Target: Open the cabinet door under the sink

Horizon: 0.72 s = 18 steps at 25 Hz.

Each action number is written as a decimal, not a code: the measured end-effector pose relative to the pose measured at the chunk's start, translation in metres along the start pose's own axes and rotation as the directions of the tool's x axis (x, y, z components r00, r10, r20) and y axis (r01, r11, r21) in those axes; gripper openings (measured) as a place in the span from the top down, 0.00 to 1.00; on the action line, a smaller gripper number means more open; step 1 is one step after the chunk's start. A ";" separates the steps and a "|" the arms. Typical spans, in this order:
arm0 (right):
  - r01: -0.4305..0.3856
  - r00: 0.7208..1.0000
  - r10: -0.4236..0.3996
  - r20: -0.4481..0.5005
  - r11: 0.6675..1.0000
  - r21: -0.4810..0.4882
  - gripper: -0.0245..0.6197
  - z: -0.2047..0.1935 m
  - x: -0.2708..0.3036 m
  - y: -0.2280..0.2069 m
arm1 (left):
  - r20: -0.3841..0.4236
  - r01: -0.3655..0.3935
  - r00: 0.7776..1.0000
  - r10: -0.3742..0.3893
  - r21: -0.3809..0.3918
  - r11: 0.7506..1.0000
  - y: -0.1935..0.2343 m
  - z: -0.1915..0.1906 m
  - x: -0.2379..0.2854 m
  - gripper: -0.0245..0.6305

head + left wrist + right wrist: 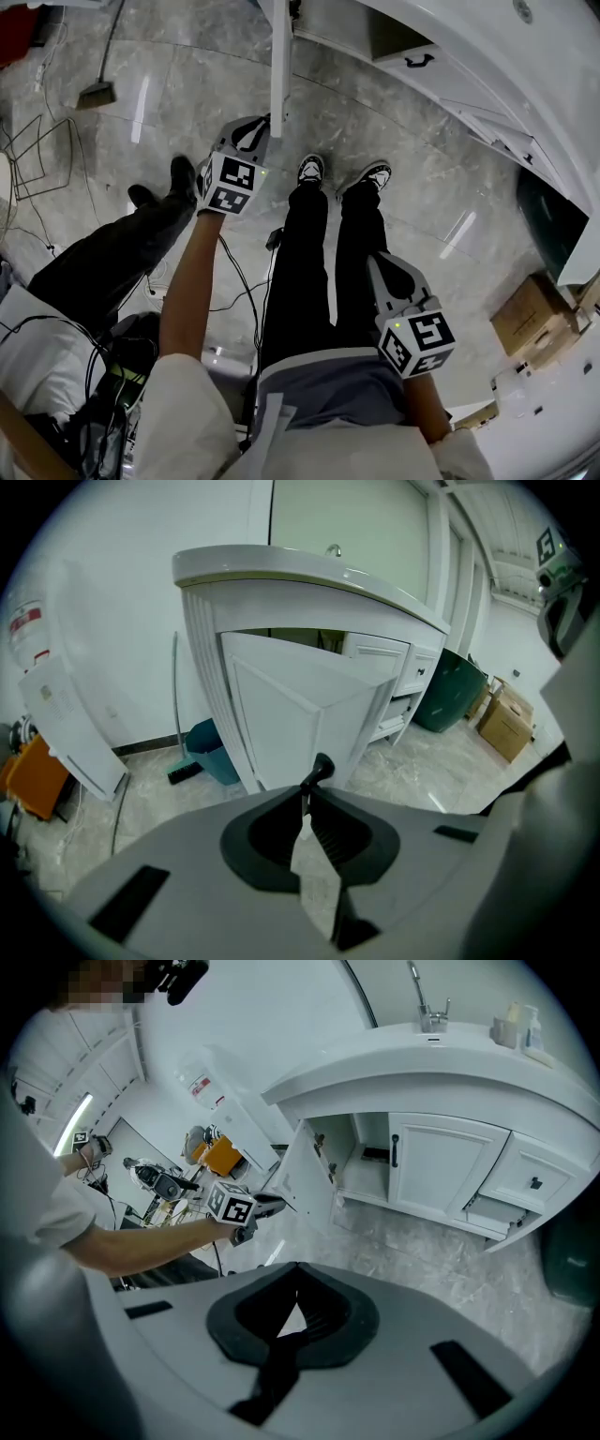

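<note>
Two tongs, one at work: the left gripper (246, 139) pinches the dark handle (322, 765) of the cabinet door (302, 1171), which stands upright and wide open, directly ahead of it, left of the sink (431, 1040). The right gripper (392, 277), pressed together and empty, hangs by the person's thigh, farther off. From the head view the handle is hidden

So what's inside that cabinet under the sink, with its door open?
In the right gripper view, the open cabinet shows pale inner walls and one dark fitting at the back. The open door covers the low front-left corner, so nothing can be seen there.
</note>
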State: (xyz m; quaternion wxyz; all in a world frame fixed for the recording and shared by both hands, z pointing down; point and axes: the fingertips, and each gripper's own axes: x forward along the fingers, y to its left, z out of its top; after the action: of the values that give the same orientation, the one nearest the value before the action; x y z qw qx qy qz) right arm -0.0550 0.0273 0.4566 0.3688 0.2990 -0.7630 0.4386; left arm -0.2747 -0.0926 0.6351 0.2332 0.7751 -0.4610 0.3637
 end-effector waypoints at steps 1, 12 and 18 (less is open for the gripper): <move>-0.001 1.000 0.001 -0.002 1.000 0.001 0.95 0.000 0.001 0.000 | 0.003 -0.005 1.000 0.005 -0.016 1.000 0.005 -0.003 -0.002 0.91; -0.021 0.999 0.020 -0.028 1.000 -0.024 0.95 0.000 0.013 0.019 | 0.052 -0.105 0.992 0.118 -0.209 0.972 0.062 -0.019 -0.022 0.91; -0.027 0.999 0.025 -0.038 0.999 -0.034 0.95 0.001 0.018 0.026 | 0.071 -0.123 0.986 0.149 -0.285 0.951 0.082 -0.025 -0.028 0.92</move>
State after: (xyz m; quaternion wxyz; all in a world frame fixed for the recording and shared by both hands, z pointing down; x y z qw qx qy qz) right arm -0.0855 0.0357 0.4593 0.3823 0.2745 -0.7673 0.4356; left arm -0.3641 -0.0981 0.6312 0.2931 0.7167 -0.5703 0.2743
